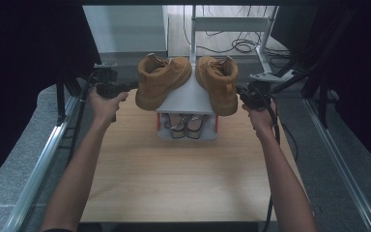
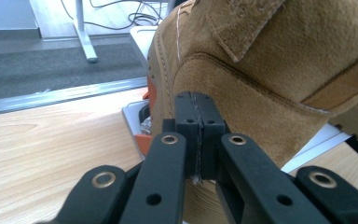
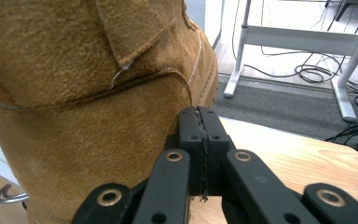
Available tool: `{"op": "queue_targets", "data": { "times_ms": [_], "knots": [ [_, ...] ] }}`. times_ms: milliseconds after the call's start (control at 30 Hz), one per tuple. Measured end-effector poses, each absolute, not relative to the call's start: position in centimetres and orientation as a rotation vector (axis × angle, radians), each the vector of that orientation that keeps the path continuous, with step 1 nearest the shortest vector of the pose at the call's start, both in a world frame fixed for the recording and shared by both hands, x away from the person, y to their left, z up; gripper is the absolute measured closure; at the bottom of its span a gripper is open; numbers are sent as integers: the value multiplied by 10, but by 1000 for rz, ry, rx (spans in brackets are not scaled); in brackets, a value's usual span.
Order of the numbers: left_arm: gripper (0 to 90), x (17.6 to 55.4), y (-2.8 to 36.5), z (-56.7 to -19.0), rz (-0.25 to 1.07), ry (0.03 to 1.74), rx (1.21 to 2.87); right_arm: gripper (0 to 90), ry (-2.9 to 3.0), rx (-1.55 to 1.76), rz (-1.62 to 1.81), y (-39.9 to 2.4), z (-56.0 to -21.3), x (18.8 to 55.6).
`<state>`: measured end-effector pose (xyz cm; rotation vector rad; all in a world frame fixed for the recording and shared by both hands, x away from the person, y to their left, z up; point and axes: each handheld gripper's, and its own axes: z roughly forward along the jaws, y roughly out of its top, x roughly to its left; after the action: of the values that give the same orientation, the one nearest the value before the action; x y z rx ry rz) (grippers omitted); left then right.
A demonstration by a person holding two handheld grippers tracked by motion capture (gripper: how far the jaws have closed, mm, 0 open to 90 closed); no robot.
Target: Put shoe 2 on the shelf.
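Two tan suede boots stand on top of a small white shoe rack (image 1: 186, 96), toes pointing away and splayed outward. My left gripper (image 1: 131, 87) is level with the left boot (image 1: 163, 79). In the left gripper view my left gripper (image 2: 196, 100) is shut pad to pad, its tip against the left boot's heel (image 2: 261, 70), with nothing between the jaws. My right gripper (image 1: 240, 93) stands beside the right boot (image 1: 218, 83). In the right gripper view my right gripper (image 3: 199, 114) is also shut and empty, its tip at the right boot's heel (image 3: 84, 93).
The rack's lower shelf holds a pair of strappy shoes (image 1: 183, 125). The rack sits at the far end of a wooden table (image 1: 174, 174). Metal rails (image 1: 43, 154) run along both sides. A white desk frame (image 1: 232, 24) and cables lie beyond.
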<state>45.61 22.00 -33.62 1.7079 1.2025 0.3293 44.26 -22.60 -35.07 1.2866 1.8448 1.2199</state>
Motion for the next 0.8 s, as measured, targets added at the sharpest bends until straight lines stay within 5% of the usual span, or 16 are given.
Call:
{"op": "queue_targets", "data": {
  "times_ms": [167, 800],
  "knots": [
    [896, 456, 215, -336, 202, 1147, 1667, 890, 1851, 1279, 1231, -220, -351, 443],
    [897, 458, 182, -337, 155, 1088, 1692, 890, 1891, 1255, 1266, -184, -353, 448]
  ]
}}
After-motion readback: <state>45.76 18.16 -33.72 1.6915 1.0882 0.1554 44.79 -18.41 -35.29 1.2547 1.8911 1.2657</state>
